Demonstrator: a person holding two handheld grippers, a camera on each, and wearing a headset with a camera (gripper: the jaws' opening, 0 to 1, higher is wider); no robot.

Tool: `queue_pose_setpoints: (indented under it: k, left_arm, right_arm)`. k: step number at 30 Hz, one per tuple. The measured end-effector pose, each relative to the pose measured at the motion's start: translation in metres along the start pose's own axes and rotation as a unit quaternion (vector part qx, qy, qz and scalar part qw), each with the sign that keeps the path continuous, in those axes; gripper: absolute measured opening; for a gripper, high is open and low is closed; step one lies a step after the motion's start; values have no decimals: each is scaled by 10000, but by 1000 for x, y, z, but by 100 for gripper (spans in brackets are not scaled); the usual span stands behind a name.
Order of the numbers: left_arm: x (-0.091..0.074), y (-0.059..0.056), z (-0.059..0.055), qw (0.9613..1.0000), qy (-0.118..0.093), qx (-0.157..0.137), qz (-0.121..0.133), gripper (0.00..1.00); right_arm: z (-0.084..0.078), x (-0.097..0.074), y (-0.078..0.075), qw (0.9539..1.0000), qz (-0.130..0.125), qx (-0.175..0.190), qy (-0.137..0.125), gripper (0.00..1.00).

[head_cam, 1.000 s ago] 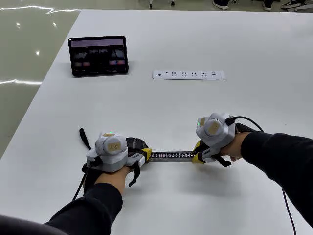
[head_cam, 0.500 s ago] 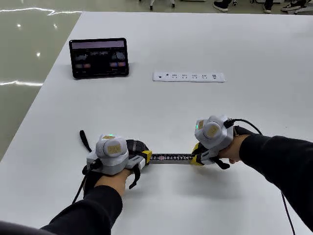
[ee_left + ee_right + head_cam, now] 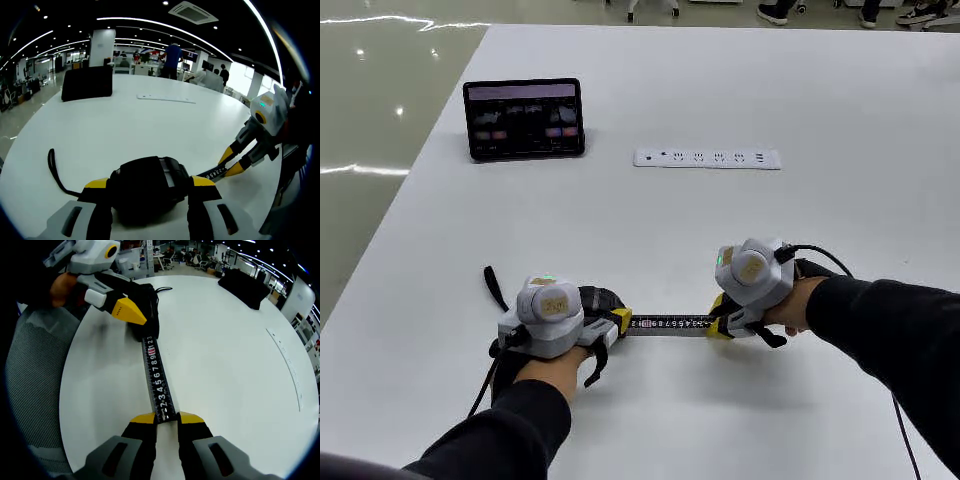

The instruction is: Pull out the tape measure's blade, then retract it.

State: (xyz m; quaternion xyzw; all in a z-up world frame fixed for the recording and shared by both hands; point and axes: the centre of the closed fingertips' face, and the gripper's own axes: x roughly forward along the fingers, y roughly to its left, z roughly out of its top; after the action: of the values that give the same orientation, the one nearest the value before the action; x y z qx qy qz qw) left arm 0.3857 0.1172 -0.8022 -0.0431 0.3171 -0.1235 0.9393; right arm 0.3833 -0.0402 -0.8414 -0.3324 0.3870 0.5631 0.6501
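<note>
Tape measure: its black case point(image 3: 603, 300) sat on the white table point(image 3: 740, 80) near the person's edge, with the blade point(image 3: 157, 385) drawn out a short way to the right along the tabletop.
Left gripper point(image 3: 150, 182): its yellow-tipped jaws were closed partway around the case, one on each flank, holding it down.
Right gripper point(image 3: 162, 418): its jaws were nearly together and pinched the free end of the blade, by the lowest numbers.
Step in hand: the blade looked only slightly extended; whether it was going out or coming back could not be told from this moment.
Doing it well: the pull probably needed to stay in line with the case mouth, low and level, so the blade ran straight and did not kink. The case should be kept pinned so it did not slide after the blade. On the return, the tip was best walked back under the pinch, since a spring-loaded blade could snap in.
Case: it was rounded, chunky and matte black, and looked rubbery.
Blade: it was a thin, narrow, stiff band, dark with pale printed digits and some red marks.
Strap point(image 3: 52, 167): a limp black loop trailed from the case to the left.
Table surface: it was smooth, matte and white, and likely offered little friction.
Further back: a dark tablet point(image 3: 524, 117) and a white power strip point(image 3: 707, 158) lay well clear of the work.
</note>
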Motion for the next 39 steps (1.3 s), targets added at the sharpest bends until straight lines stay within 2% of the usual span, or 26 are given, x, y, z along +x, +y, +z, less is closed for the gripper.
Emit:
queue_pose_setpoints:
  k: [39]
  left_arm:
    - [0,0,0,10000,-33,-22,-26,57]
  right_arm:
    - [11,7,2,9999,3,28,-105,11]
